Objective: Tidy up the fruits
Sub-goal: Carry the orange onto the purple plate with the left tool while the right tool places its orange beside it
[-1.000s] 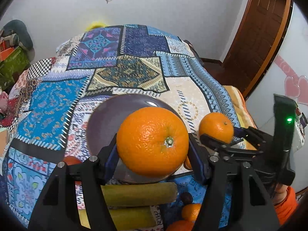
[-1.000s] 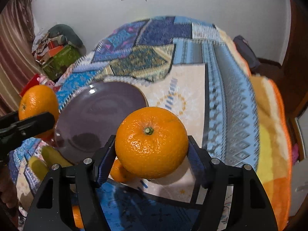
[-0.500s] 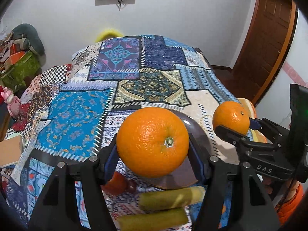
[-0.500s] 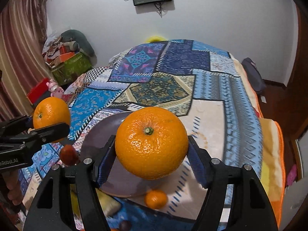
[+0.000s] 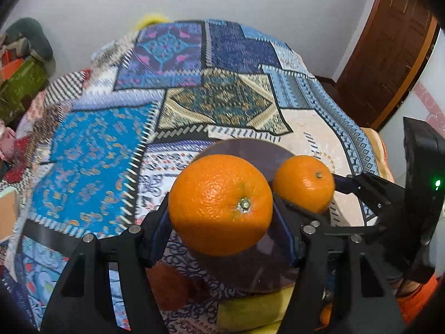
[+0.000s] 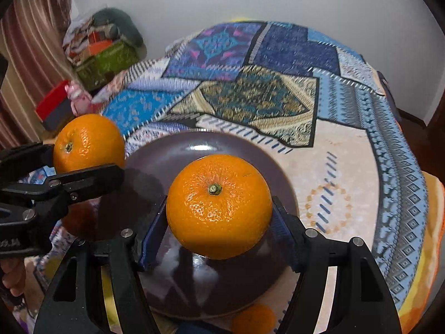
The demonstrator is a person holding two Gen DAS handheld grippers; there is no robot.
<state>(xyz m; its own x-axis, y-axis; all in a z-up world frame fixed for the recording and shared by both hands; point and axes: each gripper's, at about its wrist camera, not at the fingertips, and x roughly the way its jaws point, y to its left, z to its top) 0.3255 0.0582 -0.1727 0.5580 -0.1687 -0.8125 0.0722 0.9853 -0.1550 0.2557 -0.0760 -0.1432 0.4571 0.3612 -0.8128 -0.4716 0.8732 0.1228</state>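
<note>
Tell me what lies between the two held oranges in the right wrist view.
Between the left gripper's orange and the right gripper's orange shows only the bare purple plate with the left gripper's near finger across it.

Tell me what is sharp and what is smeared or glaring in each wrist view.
Left wrist: held orange sharp, quilt motion-smeared, corners vignetted. Right wrist: held orange crisp, glare patch on purple plate, quilt pattern blurred, edges bowed.

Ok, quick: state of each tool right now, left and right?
Left tool: shut on left orange.
Right tool: shut on right orange, above the purple plate.
</note>
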